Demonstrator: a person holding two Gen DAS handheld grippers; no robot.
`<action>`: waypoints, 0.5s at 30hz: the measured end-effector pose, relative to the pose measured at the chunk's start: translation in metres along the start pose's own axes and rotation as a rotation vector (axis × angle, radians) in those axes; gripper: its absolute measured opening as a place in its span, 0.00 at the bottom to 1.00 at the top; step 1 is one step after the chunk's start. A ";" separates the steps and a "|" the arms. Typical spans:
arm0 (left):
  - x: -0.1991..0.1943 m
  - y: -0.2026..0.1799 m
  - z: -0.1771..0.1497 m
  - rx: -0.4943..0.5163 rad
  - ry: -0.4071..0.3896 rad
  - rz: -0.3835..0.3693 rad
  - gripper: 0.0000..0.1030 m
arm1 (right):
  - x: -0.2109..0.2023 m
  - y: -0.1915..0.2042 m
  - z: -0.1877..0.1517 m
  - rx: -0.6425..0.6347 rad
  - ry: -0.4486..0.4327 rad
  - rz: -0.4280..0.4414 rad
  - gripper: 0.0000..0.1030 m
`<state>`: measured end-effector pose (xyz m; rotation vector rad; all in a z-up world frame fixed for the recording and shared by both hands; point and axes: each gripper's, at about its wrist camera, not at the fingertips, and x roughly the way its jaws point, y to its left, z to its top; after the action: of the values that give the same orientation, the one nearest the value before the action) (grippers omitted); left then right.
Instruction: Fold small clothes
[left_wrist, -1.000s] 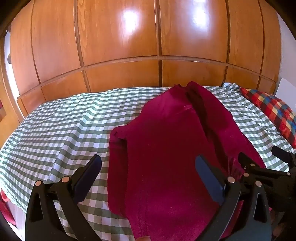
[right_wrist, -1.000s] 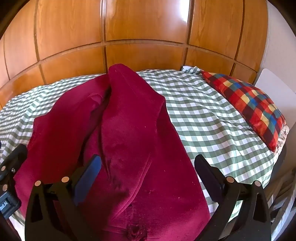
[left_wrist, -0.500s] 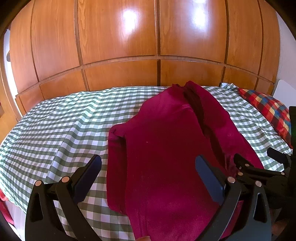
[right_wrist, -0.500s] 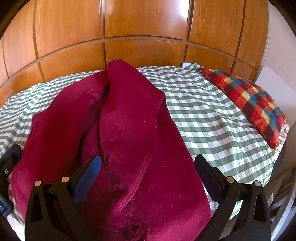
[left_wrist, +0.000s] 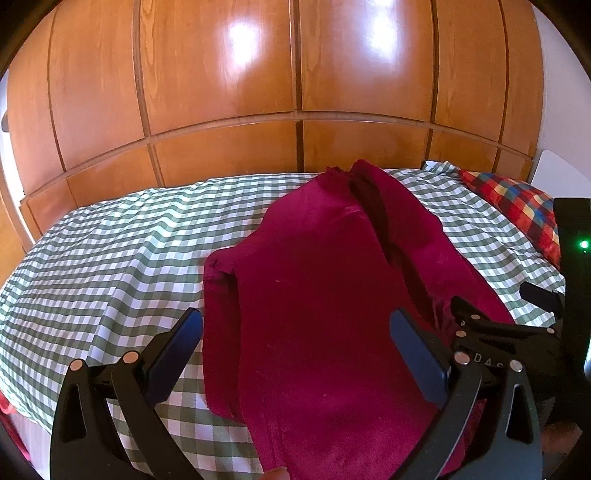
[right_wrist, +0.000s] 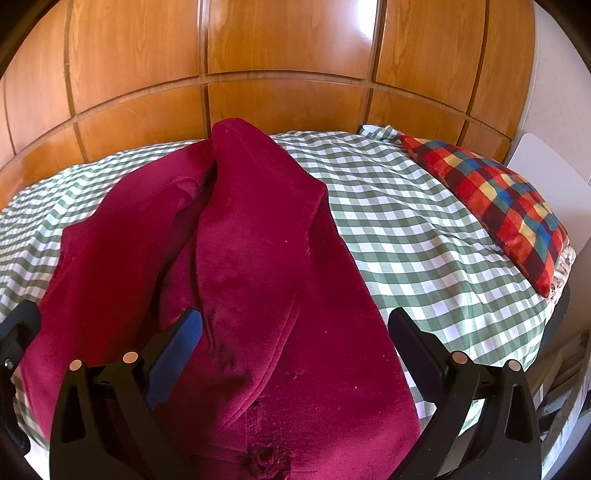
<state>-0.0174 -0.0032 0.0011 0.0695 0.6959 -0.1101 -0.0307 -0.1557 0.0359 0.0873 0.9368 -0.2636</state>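
A dark red garment is lying on the bed, spread over the green-and-white checked sheet and reaching from the near edge toward the far side. Its right part is folding over itself in a thick ridge that is running lengthwise, while the left part is lying flatter, with a small flap turning under at the left edge.

The left claw is hovering above the near left part of the garment, its jaws standing wide apart and gripping nothing. The right claw is hanging over the near end of the ridge, also spread wide, with the cloth passing below between its fingers; whether they are touching the cloth, I cannot tell. In the left view the right claw's black frame is showing at the right, just beside the garment's edge.

A multicoloured plaid pillow is resting at the right end of the bed, well apart from the garment. A wooden panelled wall is standing behind.
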 end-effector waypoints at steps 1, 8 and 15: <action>0.000 0.000 0.000 -0.001 0.000 -0.004 0.98 | 0.000 0.000 0.000 -0.001 -0.001 -0.002 0.97; -0.006 -0.003 -0.002 0.022 -0.013 -0.041 0.98 | 0.000 -0.001 -0.001 -0.001 -0.001 -0.001 0.97; -0.016 -0.007 -0.002 0.040 -0.033 -0.112 0.98 | 0.001 -0.001 -0.001 -0.003 -0.003 -0.004 0.97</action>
<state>-0.0311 -0.0086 0.0098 0.0672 0.6642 -0.2324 -0.0313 -0.1569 0.0348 0.0824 0.9344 -0.2665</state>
